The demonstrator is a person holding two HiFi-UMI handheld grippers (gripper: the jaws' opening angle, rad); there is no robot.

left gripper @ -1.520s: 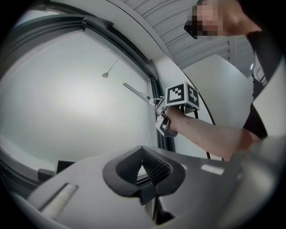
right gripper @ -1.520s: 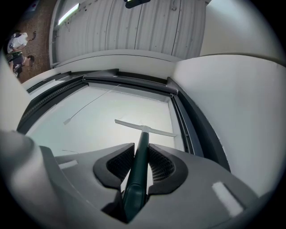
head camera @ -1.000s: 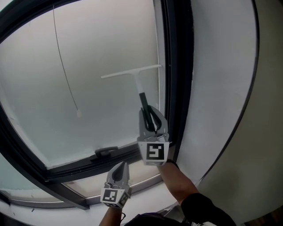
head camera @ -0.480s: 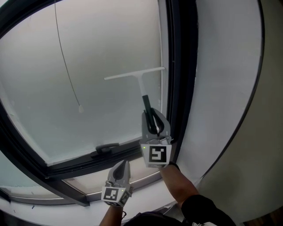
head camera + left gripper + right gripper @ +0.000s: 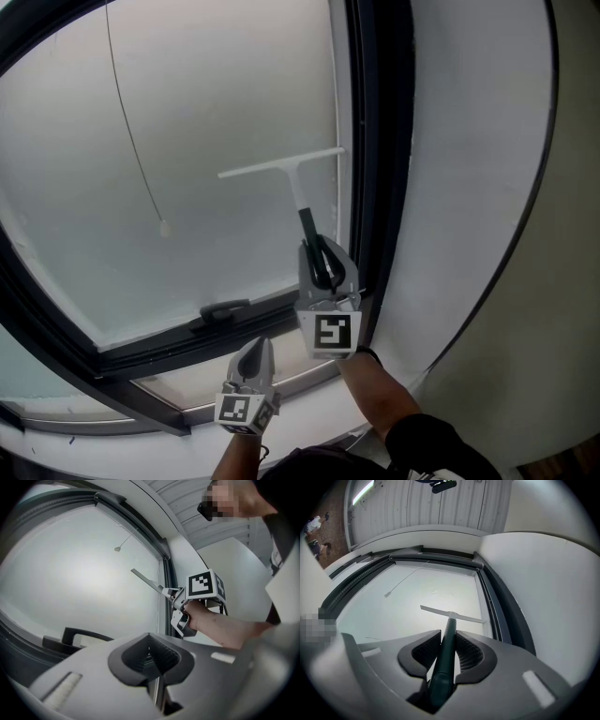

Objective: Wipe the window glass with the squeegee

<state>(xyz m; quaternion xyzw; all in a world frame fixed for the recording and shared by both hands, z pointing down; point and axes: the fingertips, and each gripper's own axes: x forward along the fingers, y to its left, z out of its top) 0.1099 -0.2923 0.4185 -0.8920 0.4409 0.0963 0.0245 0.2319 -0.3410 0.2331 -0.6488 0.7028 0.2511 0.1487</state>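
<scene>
A squeegee with a white blade (image 5: 281,163) and a dark green handle (image 5: 307,230) lies against the frosted window glass (image 5: 187,122), its blade's right end close to the dark frame. My right gripper (image 5: 320,249) is shut on the handle, which runs out between the jaws in the right gripper view (image 5: 446,645) to the blade (image 5: 452,614). My left gripper (image 5: 255,351) hangs lower, over the sill, shut with nothing in it (image 5: 153,660). The left gripper view also shows the squeegee (image 5: 146,580) and the right gripper (image 5: 174,593) from below.
A dark window frame (image 5: 380,159) runs up the right of the pane, with a white wall (image 5: 469,187) beyond it. A black window handle (image 5: 225,310) sits on the bottom rail. A thin blind cord (image 5: 131,141) hangs down the glass on the left.
The right gripper has drawn the squeegee a little way down the glass, towards the bottom rail. The left gripper has stayed in place.
</scene>
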